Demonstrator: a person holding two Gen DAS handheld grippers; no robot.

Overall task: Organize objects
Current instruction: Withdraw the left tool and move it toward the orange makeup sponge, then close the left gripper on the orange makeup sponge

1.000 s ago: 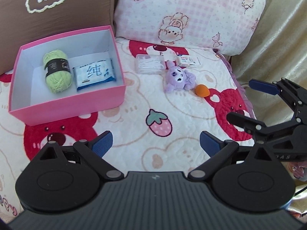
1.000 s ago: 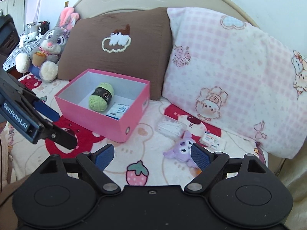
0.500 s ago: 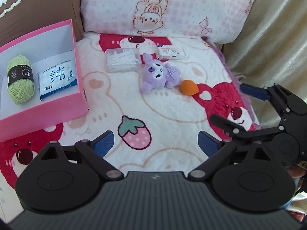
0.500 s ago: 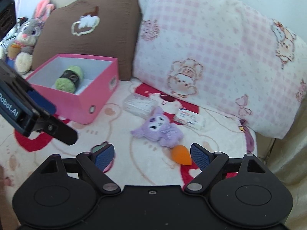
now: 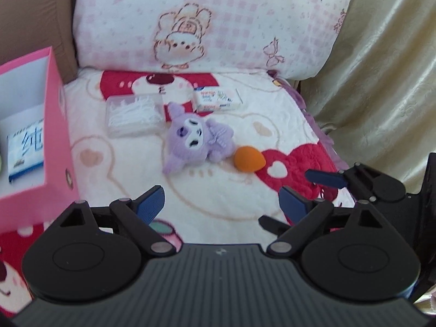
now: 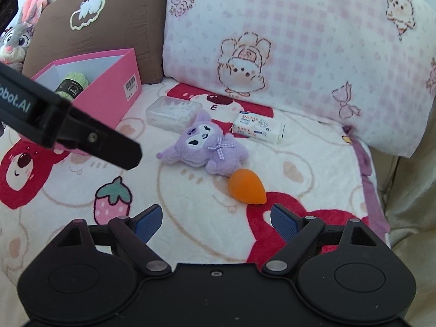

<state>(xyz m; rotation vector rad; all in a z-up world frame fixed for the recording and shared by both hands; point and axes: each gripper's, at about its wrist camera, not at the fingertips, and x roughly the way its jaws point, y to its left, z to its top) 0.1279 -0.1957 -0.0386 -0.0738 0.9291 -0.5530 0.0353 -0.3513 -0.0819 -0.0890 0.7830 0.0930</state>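
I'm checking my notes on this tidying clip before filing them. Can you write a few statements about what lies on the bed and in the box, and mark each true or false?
1. The orange sponge lies beside the purple plush toy. True.
2. The green yarn is inside the pink box. True.
3. The clear plastic case is inside the box. False: it lies on the blanket, outside the box.
4. The right tool grips the sponge. False: its jaws are open and empty.
5. The tissue pack sits on top of the plush toy. False: it lies on the blanket next to it.
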